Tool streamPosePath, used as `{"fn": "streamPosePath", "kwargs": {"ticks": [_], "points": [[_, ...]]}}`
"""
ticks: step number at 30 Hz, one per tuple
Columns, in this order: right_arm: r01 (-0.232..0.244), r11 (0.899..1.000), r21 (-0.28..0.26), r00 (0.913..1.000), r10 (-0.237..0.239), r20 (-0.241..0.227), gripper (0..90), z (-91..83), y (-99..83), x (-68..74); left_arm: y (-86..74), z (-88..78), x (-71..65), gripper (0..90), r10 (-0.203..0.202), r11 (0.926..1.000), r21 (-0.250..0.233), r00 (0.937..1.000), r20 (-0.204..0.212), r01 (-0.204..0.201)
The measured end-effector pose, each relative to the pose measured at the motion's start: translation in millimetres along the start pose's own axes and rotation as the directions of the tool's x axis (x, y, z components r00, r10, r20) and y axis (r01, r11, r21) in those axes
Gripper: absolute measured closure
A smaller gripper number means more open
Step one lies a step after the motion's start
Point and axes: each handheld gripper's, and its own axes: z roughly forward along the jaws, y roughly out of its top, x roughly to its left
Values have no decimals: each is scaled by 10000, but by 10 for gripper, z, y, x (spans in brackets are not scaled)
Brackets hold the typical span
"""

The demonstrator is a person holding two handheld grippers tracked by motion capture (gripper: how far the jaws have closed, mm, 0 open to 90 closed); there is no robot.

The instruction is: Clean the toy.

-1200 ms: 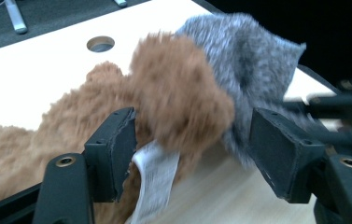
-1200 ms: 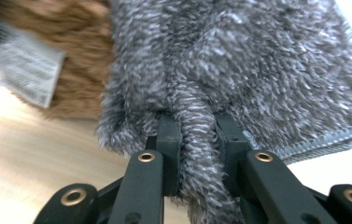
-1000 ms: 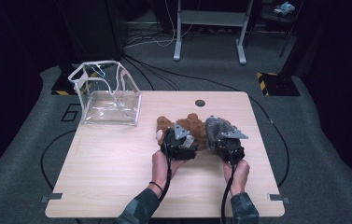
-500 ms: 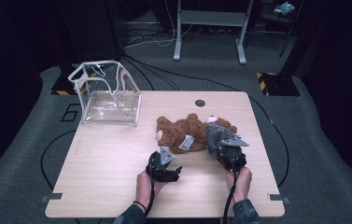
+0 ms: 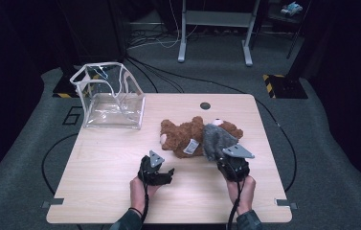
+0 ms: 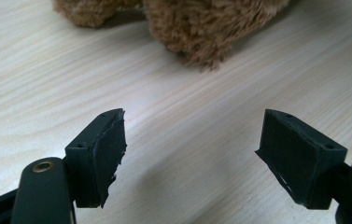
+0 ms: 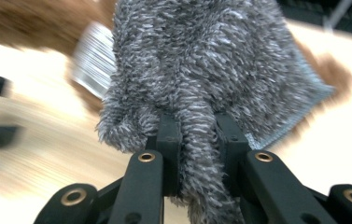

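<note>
Tabletop [image 5: 120,191] under a clear bag [image 5: 111,98] at the far left corner, bear [image 5: 183,136] mid-board, grey cloth [image 5: 216,139] draped over its head and pinched tight by right hand-held gripper [image 7: 197,140], left hand-held gripper [image 6: 192,154] just opened, empty, near bear.

We are seeing the teddy bear [image 6: 197,25] cut off by the top edge; the grey cloth [image 5: 216,139] is hiding its head.
</note>
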Motion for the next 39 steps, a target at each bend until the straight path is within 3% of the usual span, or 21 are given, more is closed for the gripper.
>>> {"fn": "streamPosePath", "kwargs": {"ticks": [2,5,8,10,13,18,21,24,27,30,34,39], "points": [[264,9995,-163,9996,-266,-124,756,36,112,91,22,-7,-6,226,-88,10000,-34,10000,35,89],[376,9986,361,9993,-378,61,756,220,178,93,76,-39,2,226,-89,9997,-229,10000,-8,89],[215,9939,1081,9984,-269,489,756,387,86,-6,120,-82,6,229,-133,9991,-393,9999,-17,132],[-176,9871,1592,9972,57,745,756,476,-47,-106,158,-121,19,231,-133,9985,-539,9999,-55,130],[-324,9802,1954,9974,192,690,756,483,-255,-153,231,-187,40,232,-75,9972,-746,9999,-104,67],[424,9901,1336,9989,-393,-261,755,303,-284,89,383,-276,32,236,-131,9907,-1359,9994,-331,85],[930,9923,821,9930,-864,-809,756,214,-159,265,489,-339,29,240,-116,9852,-1713,9984,-554,19],[1376,9903,164,9838,-1348,-1181,756,121,36,467,589,-395,19,269,153,9805,-1940,9966,-809,-308],[1894,9812,-379,9710,-1929,-1414,756,106,232,627,658,-397,-3,390,480,9757,-2079,9932,-1063,-694],[2230,9741,-368,9640,-2260,-1403,756,207,377,724,696,-336,-13,538,768,9775,-1873,9906,-1130,-972],[1939,9807,263,9725,-1886,-1369,756,525,433,757,723,-252,26,661,862,9830,-1520,9898,-1132,-1030],[1500,9806,1261,9864,-1397,-869,756,717,306,669,741,-206,95,722,606,9880,-1344,9919,-1117,-755]]}}
